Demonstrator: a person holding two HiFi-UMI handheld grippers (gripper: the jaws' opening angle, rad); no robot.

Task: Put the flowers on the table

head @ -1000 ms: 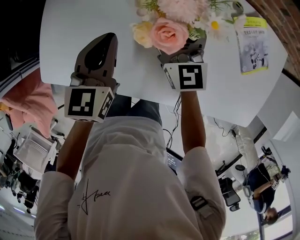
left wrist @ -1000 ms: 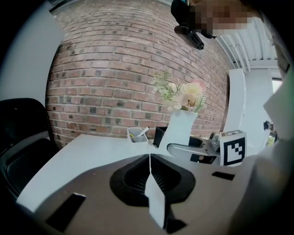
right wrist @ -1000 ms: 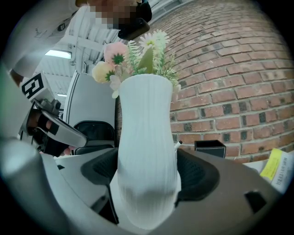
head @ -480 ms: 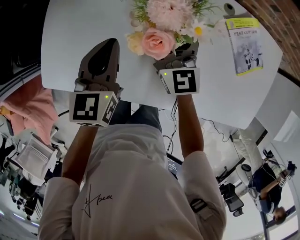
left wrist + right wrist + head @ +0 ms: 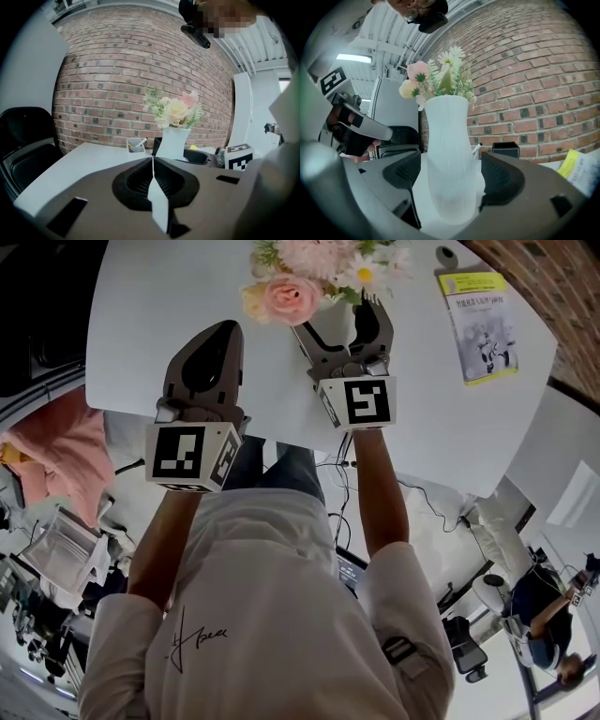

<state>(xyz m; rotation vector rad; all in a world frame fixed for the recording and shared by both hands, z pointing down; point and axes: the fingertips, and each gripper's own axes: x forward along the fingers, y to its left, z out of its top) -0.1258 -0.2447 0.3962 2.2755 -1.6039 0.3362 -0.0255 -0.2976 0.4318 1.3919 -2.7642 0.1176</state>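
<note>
**Mia:** Well, where are we with the flowers [image 5: 314, 263]?

**Tom:** We think we are at the letting-go step. The flowers are in a white vase [image 5: 447, 154]. The vase stands on the white table [image 5: 141, 306], at twelve o'clock from us, near the far edge.

**Mia:** Is our right gripper [image 5: 337, 322] holding it?

**Tom:** No. Its two jaws are wide apart, one at nine o'clock of the vase and one at three o'clock. We see a thin gap on each side, so they go around the vase but do not seem to squeeze it.

**Mia:** And our left gripper [image 5: 153, 161]?

**Tom:** Its jaws are pressed together with nothing in them. It hangs at nine o'clock of the right one, well apart from the vase.

**Mia:** What else is close by?

**Tom:** A booklet [image 5: 476, 310] with a yellow top lies at three o'clock of the vase, apart from it. In the left gripper view a small pen cup [image 5: 136, 144] shows at nine o'clock of the vase, farther off.

**Mia:** So what do we do next?

**Tom:** We guess we pull the right gripper straight back, toward six o'clock. We should keep the jaws wide and not swing sideways, or a jaw could bump the vase. It is tall and thin with big flowers on top, so we think it could tip easily.
</note>
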